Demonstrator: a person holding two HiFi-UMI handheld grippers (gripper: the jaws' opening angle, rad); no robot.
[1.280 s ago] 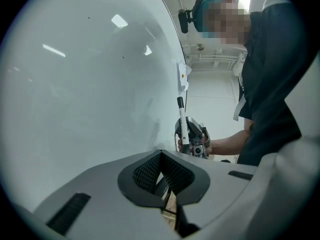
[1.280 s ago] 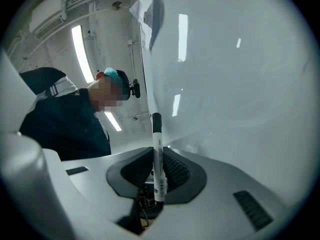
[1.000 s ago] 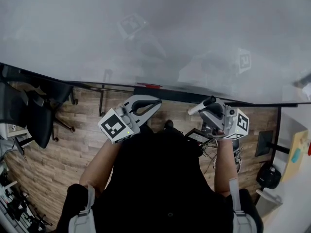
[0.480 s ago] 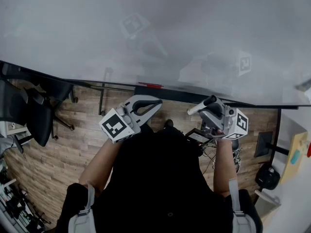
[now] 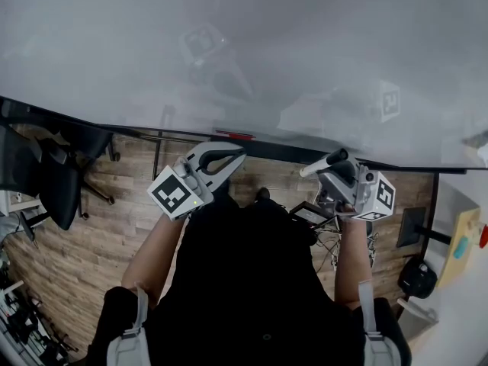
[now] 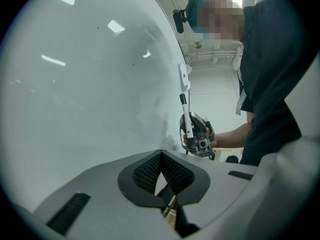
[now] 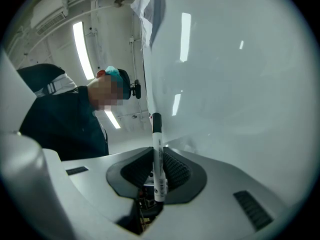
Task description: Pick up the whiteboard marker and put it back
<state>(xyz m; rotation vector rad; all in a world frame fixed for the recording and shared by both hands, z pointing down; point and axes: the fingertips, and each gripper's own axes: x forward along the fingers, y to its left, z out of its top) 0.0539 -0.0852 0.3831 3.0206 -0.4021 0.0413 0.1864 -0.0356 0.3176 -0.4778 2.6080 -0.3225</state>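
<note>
My right gripper (image 7: pixel 158 160) is shut on the whiteboard marker (image 7: pixel 157 149), a white barrel with a black cap that stands up between the pads, cap close to the whiteboard (image 7: pixel 235 64). In the head view the marker (image 5: pixel 321 164) pokes left out of the right gripper (image 5: pixel 336 166), just below the board's lower edge. My left gripper (image 5: pixel 231 157) is shut with nothing in it, its tips near the board's tray (image 5: pixel 267 149). The left gripper view shows its jaws (image 6: pixel 161 157) met at the tips, with the marker (image 6: pixel 185 115) and right gripper (image 6: pixel 200 139) beyond.
A red marker (image 5: pixel 234 136) lies on the tray rail by my left gripper. Below is wood flooring (image 5: pixel 114 227) with a black office chair (image 5: pixel 53 178) at the left. A box and cables (image 5: pixel 316 218) sit by my feet. A dark bag (image 5: pixel 418 277) lies at the right.
My left gripper has shifted a little left and up toward the board's lower edge. The right gripper, still holding the marker, has drifted slightly right.
</note>
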